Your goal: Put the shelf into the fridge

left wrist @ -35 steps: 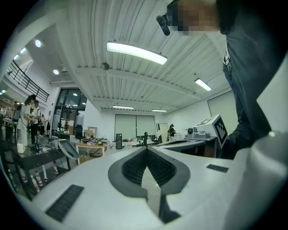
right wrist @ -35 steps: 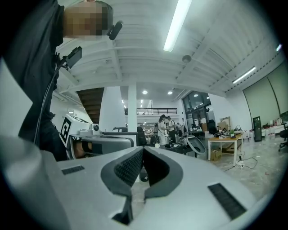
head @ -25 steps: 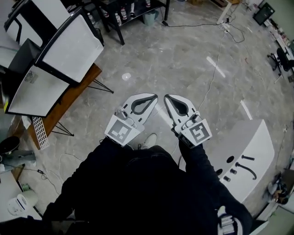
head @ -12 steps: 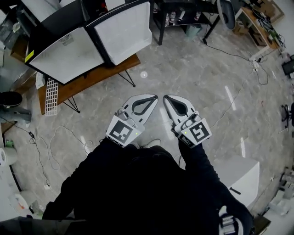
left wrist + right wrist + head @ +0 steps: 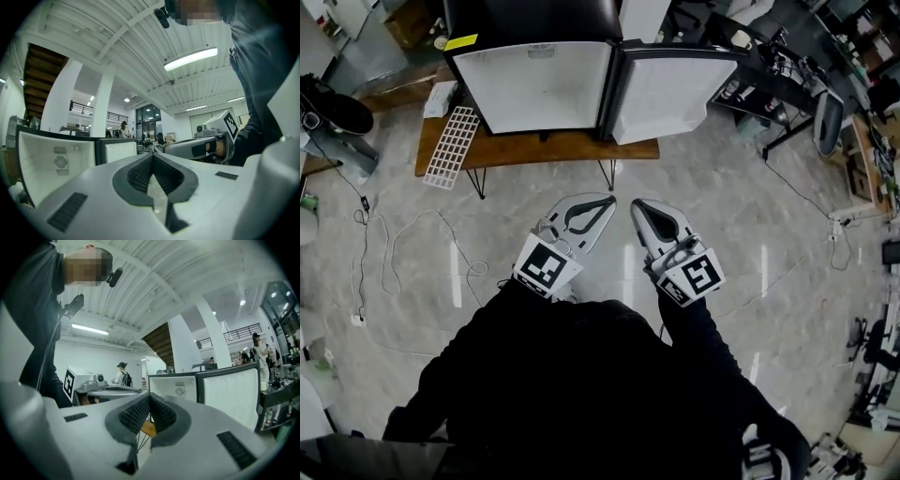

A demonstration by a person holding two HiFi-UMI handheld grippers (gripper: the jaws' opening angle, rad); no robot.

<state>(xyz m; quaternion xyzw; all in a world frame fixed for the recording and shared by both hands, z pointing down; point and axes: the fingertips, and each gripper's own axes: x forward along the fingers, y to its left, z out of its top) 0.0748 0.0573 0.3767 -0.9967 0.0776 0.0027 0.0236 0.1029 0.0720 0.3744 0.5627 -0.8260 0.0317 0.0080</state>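
Observation:
A black fridge (image 5: 534, 84) with a white inside stands open on a low wooden table (image 5: 534, 150) straight ahead, its door (image 5: 675, 89) swung out to the right. The white wire shelf (image 5: 452, 145) leans at the table's left end. My left gripper (image 5: 605, 202) and right gripper (image 5: 639, 206) are held side by side over the floor, well short of the table, both shut and empty. The left gripper view shows the fridge's inside (image 5: 56, 164) past the shut left gripper (image 5: 152, 157). In the right gripper view the fridge (image 5: 176, 390) and its door (image 5: 232, 390) stand beyond the right gripper (image 5: 149, 399).
Loose cables (image 5: 389, 253) trail over the marble floor at the left. A black rack (image 5: 769, 89) and an office chair (image 5: 827, 117) stand to the right of the fridge door. A person (image 5: 123, 373) stands far off.
The view has swung round: the fridge and table went from the upper left to straight ahead at the top. Both grippers stayed side by side and shut.

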